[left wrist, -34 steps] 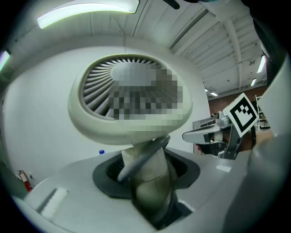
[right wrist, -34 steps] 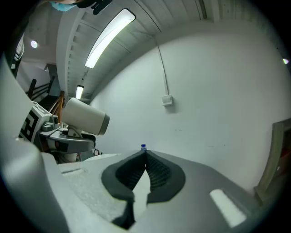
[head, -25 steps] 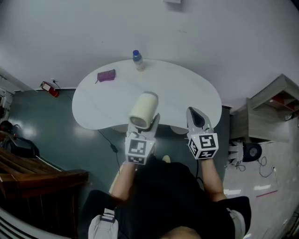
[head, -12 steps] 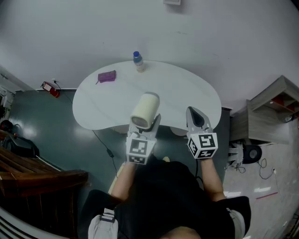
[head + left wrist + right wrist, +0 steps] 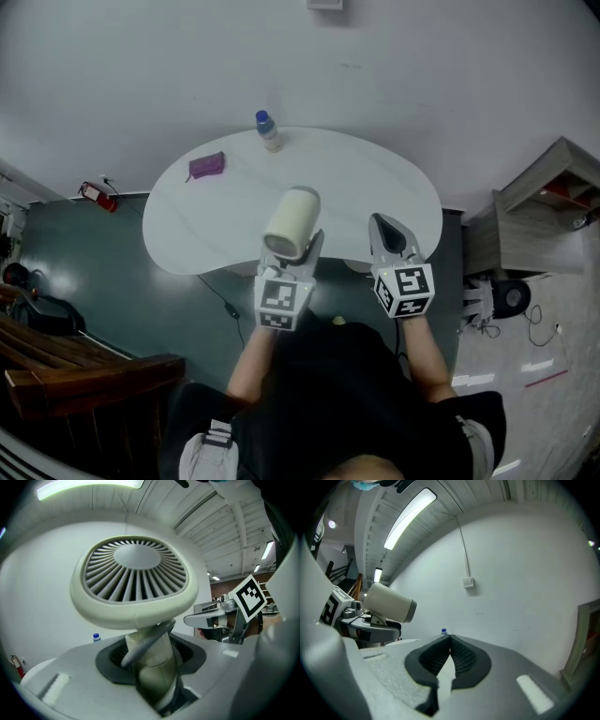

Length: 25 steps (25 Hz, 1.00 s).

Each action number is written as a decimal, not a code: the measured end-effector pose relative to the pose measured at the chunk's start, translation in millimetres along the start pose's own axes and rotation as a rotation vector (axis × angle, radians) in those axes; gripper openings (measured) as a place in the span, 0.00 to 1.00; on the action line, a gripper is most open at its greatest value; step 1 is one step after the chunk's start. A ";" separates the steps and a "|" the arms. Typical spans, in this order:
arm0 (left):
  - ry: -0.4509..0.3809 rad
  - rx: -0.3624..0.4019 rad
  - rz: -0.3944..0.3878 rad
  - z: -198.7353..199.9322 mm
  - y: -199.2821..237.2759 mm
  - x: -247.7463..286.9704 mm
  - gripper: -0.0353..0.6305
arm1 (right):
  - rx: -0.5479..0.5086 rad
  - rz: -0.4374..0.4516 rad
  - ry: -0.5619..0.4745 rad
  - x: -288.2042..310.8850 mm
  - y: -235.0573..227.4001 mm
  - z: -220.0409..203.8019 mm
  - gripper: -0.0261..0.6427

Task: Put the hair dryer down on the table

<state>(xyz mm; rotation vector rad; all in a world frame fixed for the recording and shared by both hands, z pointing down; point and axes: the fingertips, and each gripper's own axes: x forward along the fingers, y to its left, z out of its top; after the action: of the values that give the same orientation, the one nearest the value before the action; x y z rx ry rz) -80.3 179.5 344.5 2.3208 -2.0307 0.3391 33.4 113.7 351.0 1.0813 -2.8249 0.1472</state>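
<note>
White tabletop (image 5: 375, 187) is the biggest thing ahead of me, a rounded slab with plenty of bare surface through its middle, and that is where I judge the load should go. The cream hair dryer (image 5: 290, 221) is not on it yet. It hangs in the air over the near edge, barrel pointing away from me, grille end facing the left gripper's camera.

My left gripper (image 5: 151, 658) is clamped on the dryer's handle, pads pressing it from both sides just under the barrel. To do this step well I would carry it forward past the edge, lower until the barrel and handle both rest on the surface, and only then part the jaws — letting go early would drop it, and setting it too near the rim risks it rolling off. The cord looped by the handle could snag, so I would watch it.

My right gripper (image 5: 450, 639) holds nothing, its tips pressed together, and it hovers beside the left near the table's edge.

As for containers, a purple pouch (image 5: 207, 166) lies at the far left, and I cannot see inside it. A small bottle (image 5: 268, 131) with a blue cap stands upright at the far edge — too small to tell what it holds.
</note>
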 end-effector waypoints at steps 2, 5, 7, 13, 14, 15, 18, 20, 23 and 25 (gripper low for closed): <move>0.002 0.000 -0.024 0.6 6.5 11.6 0.34 | 0.010 -0.026 0.000 8.2 -5.9 1.2 0.04; 0.015 -0.002 -0.075 1.0 15.9 33.3 0.34 | 0.032 -0.071 0.000 21.9 -16.4 3.5 0.04; 0.021 0.003 -0.114 2.4 21.6 50.2 0.34 | 0.048 -0.107 0.002 32.4 -25.6 3.9 0.04; 0.036 0.037 -0.248 5.4 37.2 97.3 0.34 | 0.109 -0.233 0.012 57.4 -48.6 -0.4 0.04; 0.035 0.042 -0.269 5.4 39.5 103.2 0.34 | 0.113 -0.254 0.014 60.7 -50.7 -0.4 0.04; 0.034 0.047 -0.289 5.1 41.8 108.2 0.34 | 0.115 -0.273 0.015 63.4 -51.7 -0.2 0.04; 0.036 0.054 -0.352 1.9 46.4 121.0 0.34 | 0.113 -0.331 0.021 67.9 -51.6 0.6 0.04; 0.039 0.054 -0.394 -0.6 47.5 130.3 0.34 | 0.115 -0.374 0.027 67.8 -53.2 -0.1 0.04; 0.046 0.053 -0.453 -4.1 49.5 144.9 0.34 | 0.126 -0.444 0.039 67.6 -57.5 -3.3 0.04; 0.049 0.055 -0.493 -5.5 50.8 153.0 0.34 | 0.136 -0.485 0.048 69.1 -60.0 -6.0 0.04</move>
<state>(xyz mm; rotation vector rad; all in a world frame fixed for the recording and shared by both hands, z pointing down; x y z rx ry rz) -112.7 24.1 372.9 2.7017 -1.3726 0.4197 22.9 24.5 369.6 1.7238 -2.4500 0.3155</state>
